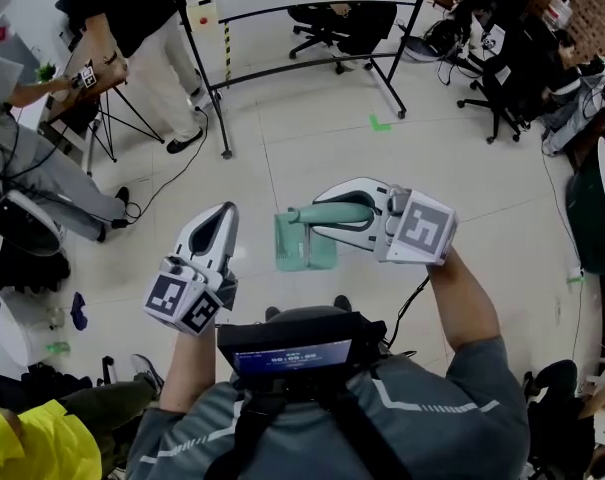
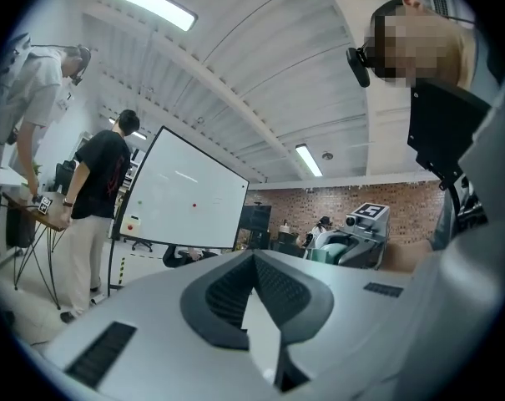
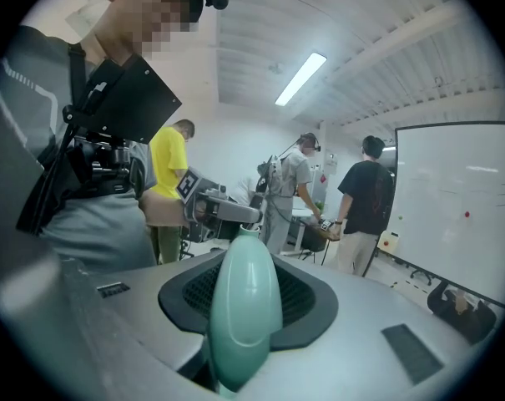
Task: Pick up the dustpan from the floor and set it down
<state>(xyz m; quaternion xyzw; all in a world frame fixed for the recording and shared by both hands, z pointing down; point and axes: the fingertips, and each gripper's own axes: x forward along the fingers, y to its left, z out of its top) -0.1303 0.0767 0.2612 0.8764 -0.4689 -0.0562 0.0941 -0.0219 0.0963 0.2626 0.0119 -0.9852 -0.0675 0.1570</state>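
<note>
Dustpan [image 1: 305, 246] hangs above the floor [image 1: 312, 138], its handle clamped in the right tongs [image 1: 322, 216]; left tongs [image 1: 224, 210], beside it, are closed, empty.

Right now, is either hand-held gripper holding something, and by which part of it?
The right hand-held gripper holds the green dustpan by its handle, which sits between the jaws. The left hand-held gripper holds nothing.

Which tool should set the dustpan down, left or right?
Right. The right tool is shut on the dustpan by its handle and carries it. The left tool is shut on nothing, off to the side, and would need a handover first.
</note>
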